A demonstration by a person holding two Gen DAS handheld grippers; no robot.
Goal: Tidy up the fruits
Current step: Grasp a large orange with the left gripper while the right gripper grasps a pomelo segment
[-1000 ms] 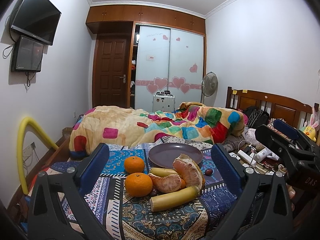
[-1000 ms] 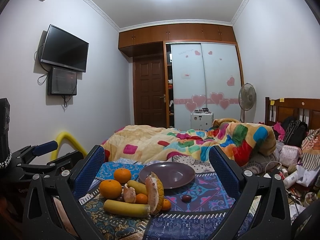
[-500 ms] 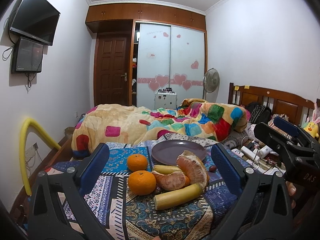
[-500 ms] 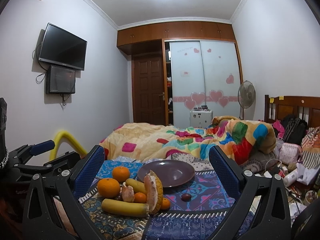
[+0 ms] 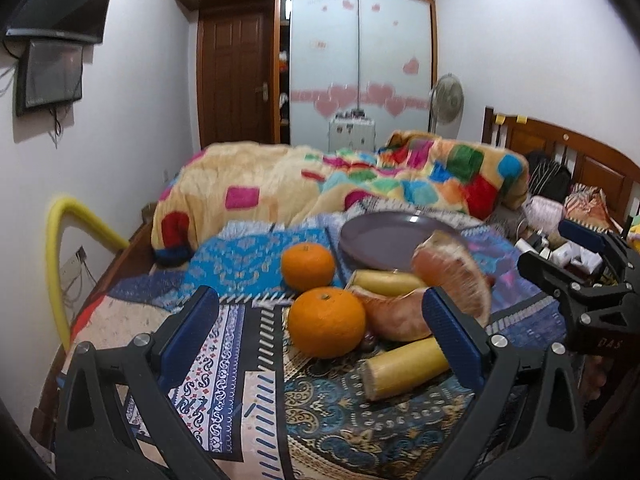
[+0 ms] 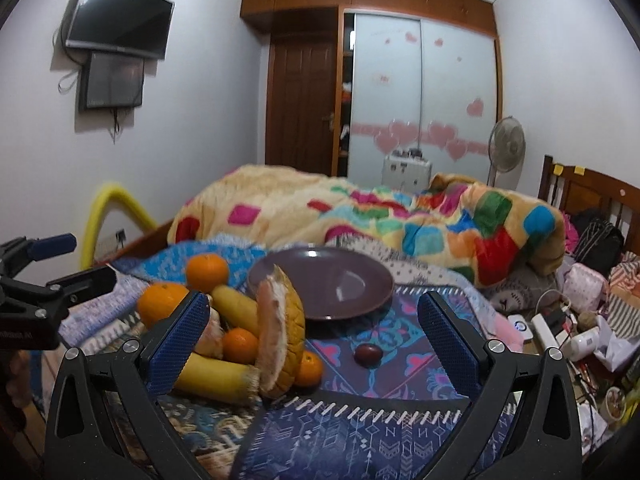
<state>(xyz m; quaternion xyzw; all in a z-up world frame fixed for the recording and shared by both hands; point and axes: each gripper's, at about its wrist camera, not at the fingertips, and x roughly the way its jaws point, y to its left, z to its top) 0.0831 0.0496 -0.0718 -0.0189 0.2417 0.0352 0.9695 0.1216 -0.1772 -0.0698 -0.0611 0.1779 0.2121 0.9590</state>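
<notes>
Left gripper (image 5: 320, 334): jaws apart, empty, bracketing the near orange (image 5: 326, 322). Right gripper (image 6: 312, 334): jaws apart, empty. Fruit pile sits on patterned cloth (image 5: 224, 364), just before the empty purple plate (image 6: 344, 284). Judgement: centre the orange between the pads, close gently, lift clear of pomelo wedge (image 5: 456, 276) and banana (image 5: 404, 368)

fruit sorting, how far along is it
Nothing looks done: the purple plate is bare. Nothing is in hand; the left claw and right claw are both open. Left: the oranges, bananas, pomelo pieces and small dark fruit all lie on the cloth.
</notes>
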